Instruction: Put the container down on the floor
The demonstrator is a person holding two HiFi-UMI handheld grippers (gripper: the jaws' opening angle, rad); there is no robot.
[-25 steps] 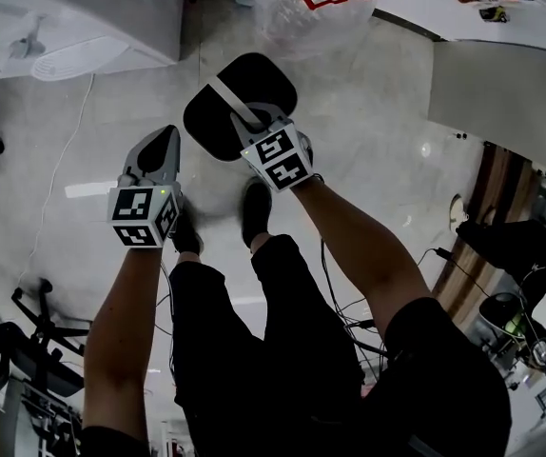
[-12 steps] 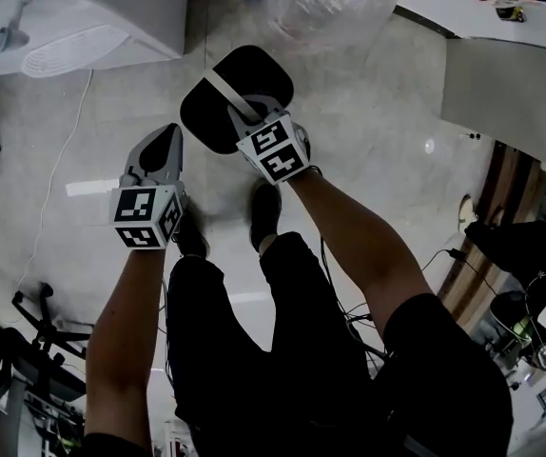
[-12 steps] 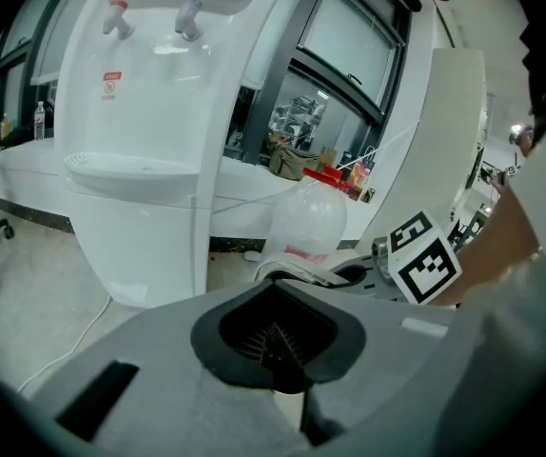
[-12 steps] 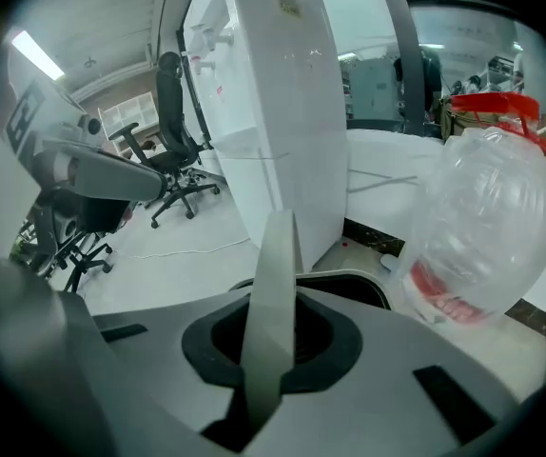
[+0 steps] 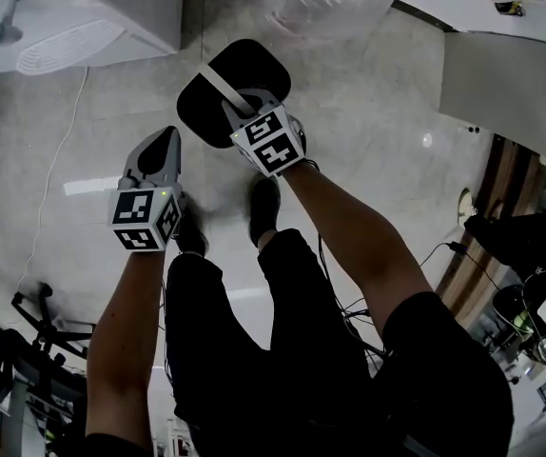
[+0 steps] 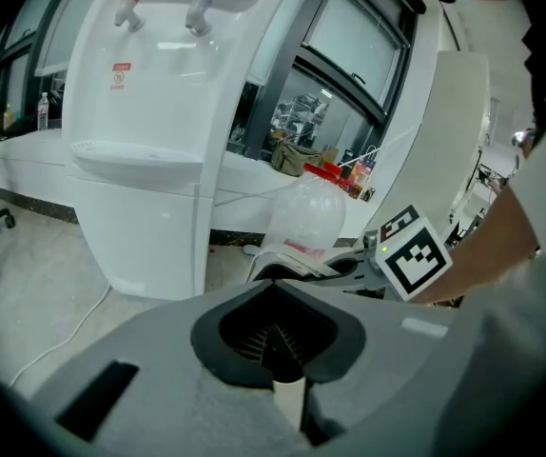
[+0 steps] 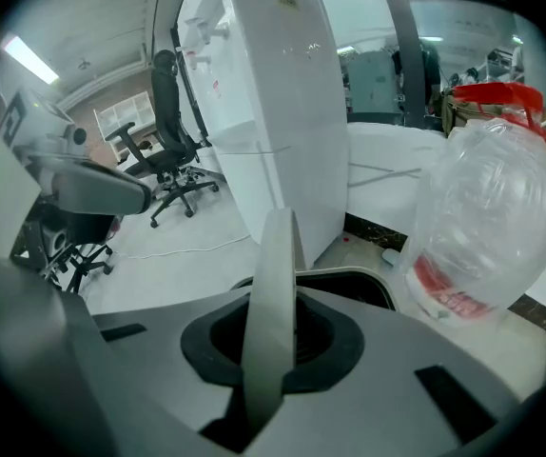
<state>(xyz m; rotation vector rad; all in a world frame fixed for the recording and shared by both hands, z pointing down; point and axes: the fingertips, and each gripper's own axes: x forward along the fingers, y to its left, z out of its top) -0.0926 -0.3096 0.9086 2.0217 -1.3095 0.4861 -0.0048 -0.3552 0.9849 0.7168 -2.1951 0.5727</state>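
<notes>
The container (image 5: 240,74) is a black round tub with a white strap handle (image 5: 215,90). It sits low over the pale floor, in front of the person's feet. My right gripper (image 5: 250,117) is shut on that handle. In the right gripper view the white handle (image 7: 273,293) runs up between the jaws, with the container's rim (image 7: 354,280) just beyond. Whether the tub touches the floor I cannot tell. My left gripper (image 5: 162,148) is beside it to the left, shut and empty. From the left gripper view I see the container (image 6: 278,267) and the right gripper's marker cube (image 6: 412,252).
A white water dispenser (image 6: 154,112) stands on the left beyond the container. A clear plastic jug with red print (image 7: 487,217) sits just past it. A white cable (image 5: 59,165) lies on the floor. Office chairs (image 7: 173,165) stand further off. The person's shoes (image 5: 263,208) are right behind the tub.
Both grippers have sunk a little toward the floor, the right one taking the container with it. The grip on the handle is unchanged.
</notes>
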